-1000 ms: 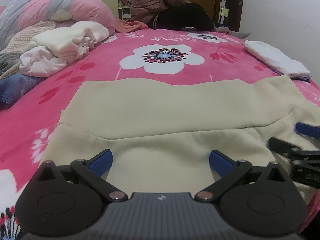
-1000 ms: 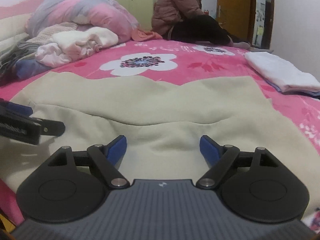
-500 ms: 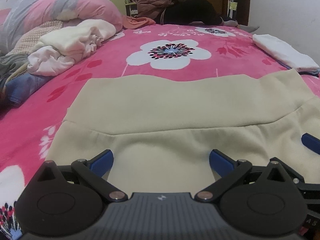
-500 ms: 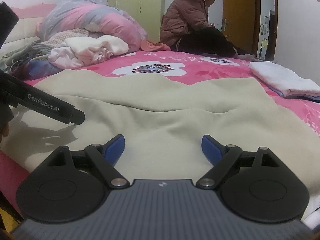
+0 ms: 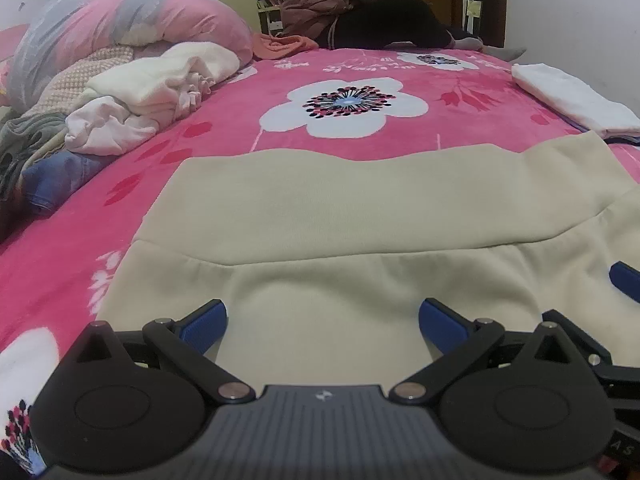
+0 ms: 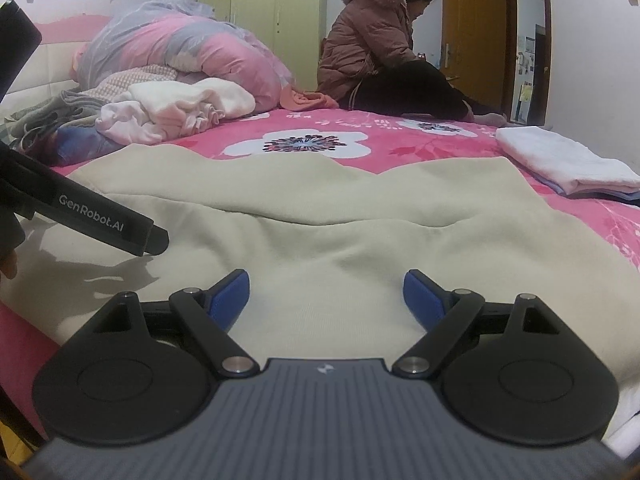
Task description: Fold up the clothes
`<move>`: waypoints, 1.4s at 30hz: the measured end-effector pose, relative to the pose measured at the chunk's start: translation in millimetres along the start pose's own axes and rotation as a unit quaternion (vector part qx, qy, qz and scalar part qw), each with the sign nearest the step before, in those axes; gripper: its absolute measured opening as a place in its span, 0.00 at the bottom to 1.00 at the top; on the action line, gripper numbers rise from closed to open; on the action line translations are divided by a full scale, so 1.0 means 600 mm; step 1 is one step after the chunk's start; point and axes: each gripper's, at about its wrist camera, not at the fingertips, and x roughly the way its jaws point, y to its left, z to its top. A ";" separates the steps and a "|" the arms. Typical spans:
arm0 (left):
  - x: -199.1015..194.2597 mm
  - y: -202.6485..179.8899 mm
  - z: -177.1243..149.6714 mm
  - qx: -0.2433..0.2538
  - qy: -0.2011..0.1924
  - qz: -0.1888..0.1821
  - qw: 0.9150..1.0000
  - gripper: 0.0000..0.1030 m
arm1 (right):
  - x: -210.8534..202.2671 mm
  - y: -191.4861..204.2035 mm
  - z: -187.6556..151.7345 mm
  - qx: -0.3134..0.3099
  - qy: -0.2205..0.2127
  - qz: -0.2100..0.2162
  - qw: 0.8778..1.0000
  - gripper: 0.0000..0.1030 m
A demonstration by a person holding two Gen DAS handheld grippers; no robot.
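Note:
A beige garment (image 5: 360,208) lies spread flat on the pink flowered bed (image 5: 240,120), with a folded band across its far part. My left gripper (image 5: 322,312) hovers low over its near edge, open, nothing between the blue pads. My right gripper (image 6: 326,286) is open too, low over the same beige garment (image 6: 320,208) near its front edge, with only cloth below the gap. The left gripper's black finger (image 6: 100,224) reaches in from the left of the right wrist view. A blue pad of the right gripper (image 5: 624,280) shows at the right edge of the left wrist view.
A heap of unfolded clothes (image 5: 132,96) and a rolled pink quilt (image 5: 120,20) fill the left side. A folded white cloth (image 5: 572,100) lies at the right edge of the bed. A person in a padded jacket (image 6: 372,44) sits at the far end.
The right gripper has sunk closer to the garment. The left gripper's finger now reaches further into the right wrist view. Both stay open.

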 end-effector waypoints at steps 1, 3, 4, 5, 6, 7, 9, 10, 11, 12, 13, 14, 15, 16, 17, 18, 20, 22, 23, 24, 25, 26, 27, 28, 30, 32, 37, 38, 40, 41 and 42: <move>-0.001 0.000 -0.002 0.000 -0.002 0.000 1.000 1.00 | 0.000 0.000 0.000 0.000 0.000 0.000 1.000 0.83; -0.001 0.001 -0.005 -0.003 -0.007 0.000 1.000 1.00 | 0.000 -0.001 0.000 0.000 0.000 0.001 1.000 0.83; -0.002 0.001 -0.007 -0.005 -0.010 0.000 1.000 1.00 | 0.000 -0.001 0.000 0.000 0.000 0.001 1.000 0.83; -0.003 0.002 -0.009 -0.006 -0.014 -0.001 1.000 1.00 | 0.000 -0.001 -0.001 0.000 0.000 0.001 1.000 0.83; -0.003 0.002 -0.011 -0.007 -0.018 -0.001 1.000 1.00 | 0.000 -0.002 -0.001 0.000 0.000 0.001 1.000 0.83; -0.004 0.002 -0.013 -0.008 -0.020 -0.001 1.000 1.00 | -0.001 -0.002 -0.001 0.000 0.000 0.002 1.000 0.83; -0.005 0.001 -0.015 -0.009 -0.023 -0.001 1.000 1.00 | -0.001 -0.003 0.000 0.000 0.000 0.002 1.000 0.83; -0.005 0.001 -0.016 -0.010 -0.024 0.000 1.000 1.00 | -0.001 -0.003 0.000 0.000 0.000 0.002 1.000 0.83; -0.005 0.000 -0.016 -0.010 -0.024 0.000 1.000 1.00 | -0.001 -0.003 0.000 0.001 0.000 0.002 1.000 0.83; -0.005 0.000 -0.016 -0.010 -0.024 0.000 1.000 1.00 | -0.001 -0.002 0.000 0.001 -0.001 0.002 1.000 0.83; -0.006 0.000 -0.016 -0.010 -0.024 0.000 1.000 1.00 | -0.001 -0.002 -0.001 0.001 -0.001 0.002 1.000 0.83; -0.006 0.001 -0.016 -0.011 -0.024 0.000 1.000 1.00 | -0.001 -0.002 0.000 0.001 -0.001 0.002 1.000 0.83; -0.006 0.001 -0.016 -0.011 -0.025 0.000 1.000 1.00 | -0.001 -0.001 0.000 0.001 -0.001 0.002 1.000 0.83; -0.007 0.001 -0.017 -0.011 -0.025 0.000 1.000 1.00 | -0.001 -0.001 0.000 0.001 -0.001 0.002 1.000 0.83; -0.007 0.001 -0.017 -0.012 -0.025 0.000 1.000 1.00 | -0.001 -0.001 0.000 0.001 -0.001 0.002 1.000 0.83; -0.006 0.001 -0.017 -0.012 -0.025 0.001 1.000 1.00 | -0.001 -0.001 0.000 0.002 -0.001 0.002 1.000 0.83; -0.005 0.001 -0.017 -0.012 -0.025 0.001 1.000 1.00 | -0.002 -0.001 -0.001 0.002 -0.002 0.002 1.000 0.83; -0.004 0.001 -0.016 -0.012 -0.025 0.002 1.000 1.00 | -0.002 -0.001 -0.001 0.002 -0.002 0.002 1.000 0.83; -0.004 0.001 -0.016 -0.012 -0.025 0.002 1.000 1.00 | -0.002 -0.001 -0.001 0.002 -0.002 0.002 1.000 0.83; -0.003 0.001 -0.016 -0.012 -0.025 0.001 1.000 1.00 | -0.002 -0.001 -0.001 0.001 -0.002 0.002 1.000 0.83; -0.003 0.001 -0.017 -0.012 -0.025 0.001 1.000 1.00 | -0.002 -0.001 -0.001 0.001 -0.002 0.002 1.000 0.83; -0.003 0.001 -0.017 -0.012 -0.026 0.001 1.000 1.00 | -0.002 -0.001 -0.001 0.001 -0.002 0.002 1.000 0.83; -0.003 0.002 -0.017 -0.012 -0.026 0.001 1.000 1.00 | -0.002 -0.001 -0.001 0.001 -0.002 0.002 1.000 0.83; -0.003 0.002 -0.017 -0.012 -0.026 0.001 1.000 1.00 | -0.001 -0.001 -0.001 0.001 -0.002 0.002 1.000 0.83; -0.004 0.002 -0.018 -0.012 -0.026 0.001 1.000 1.00 | -0.002 -0.001 0.000 0.002 -0.001 0.001 1.000 0.83; -0.004 0.002 -0.018 -0.013 -0.026 0.001 1.000 1.00 | -0.002 -0.001 0.001 0.001 0.000 0.001 1.000 0.83; -0.004 0.003 -0.017 -0.013 -0.025 0.001 1.000 1.00 | -0.004 0.001 0.002 0.001 0.001 0.000 1.000 0.83; -0.004 0.003 -0.017 -0.013 -0.025 0.001 1.000 1.00 | -0.005 0.002 0.002 0.001 0.001 0.000 1.000 0.83; -0.005 0.003 -0.018 -0.013 -0.026 0.001 1.000 1.00 | -0.005 0.002 0.001 0.001 0.000 -0.001 1.000 0.83; -0.005 0.002 -0.019 -0.013 -0.026 0.001 1.000 1.00 | -0.005 0.002 0.001 0.001 0.000 -0.001 1.000 0.83; -0.004 0.003 -0.019 -0.013 -0.026 0.001 1.000 1.00 | -0.006 0.002 0.000 0.001 0.000 -0.001 1.000 0.83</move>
